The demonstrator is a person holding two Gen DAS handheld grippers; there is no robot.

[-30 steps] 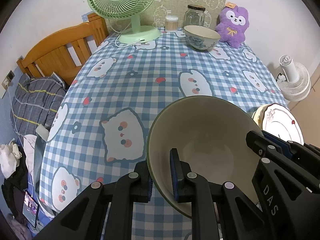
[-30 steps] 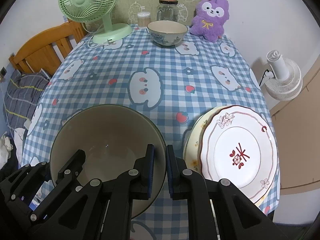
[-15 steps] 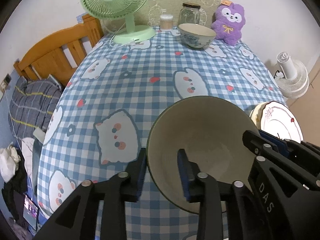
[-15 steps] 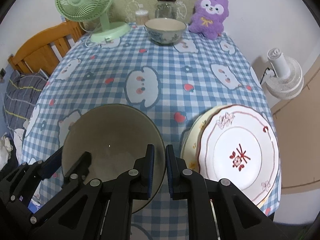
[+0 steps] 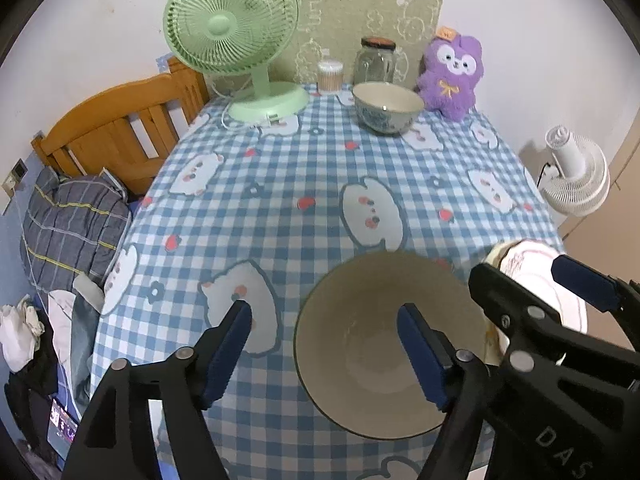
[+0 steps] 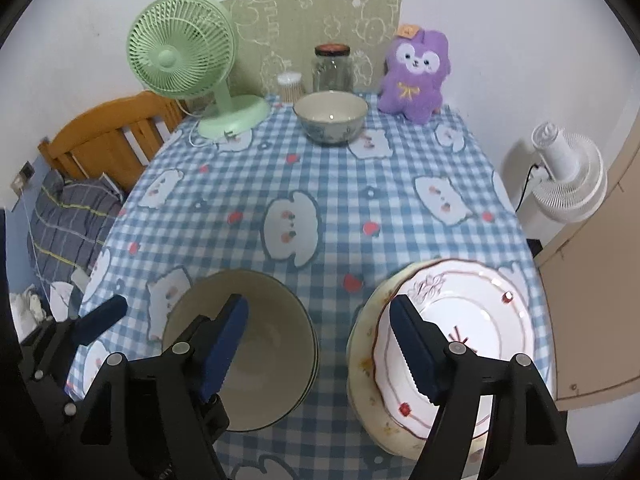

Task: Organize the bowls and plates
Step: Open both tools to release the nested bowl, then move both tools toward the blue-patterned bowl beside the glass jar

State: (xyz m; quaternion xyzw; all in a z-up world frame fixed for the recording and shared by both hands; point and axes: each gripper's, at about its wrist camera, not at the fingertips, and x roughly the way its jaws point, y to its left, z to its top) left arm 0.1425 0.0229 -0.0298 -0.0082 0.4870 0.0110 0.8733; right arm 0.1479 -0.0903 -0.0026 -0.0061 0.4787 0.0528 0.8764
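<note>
Both claws stand released above the near edge of a tabletop [image 6: 328, 184] covered in a blue checked cloth with cartoon faces. Left claw [image 5: 324, 350]: its jaws have just been opening, and they now straddle the left rim of a large grey-green bowl [image 5: 372, 356] without pressing on it, one finger outside the bowl and one over its hollow. Right claw [image 6: 316, 344]: its jaws have also just been opening; one finger hangs over the right part of that same bowl [image 6: 264, 360], the other over the left edge of a stack of plates [image 6: 460, 320].

The bowl sits upright on the cloth at the near edge. The plates lie just to its right, apart from it, a white plate with red flower marks on top of a cream one. A smaller blue-patterned bowl [image 6: 331, 117] stands well away from the big bowl, at the far edge of the tabletop. Left of that small bowl is a green fan [image 6: 188, 60]; behind it, a glass jar [image 6: 332, 67] and a tub of cotton swabs [image 6: 290, 86]; to its right, a purple plush toy [image 6: 416, 76].
</note>
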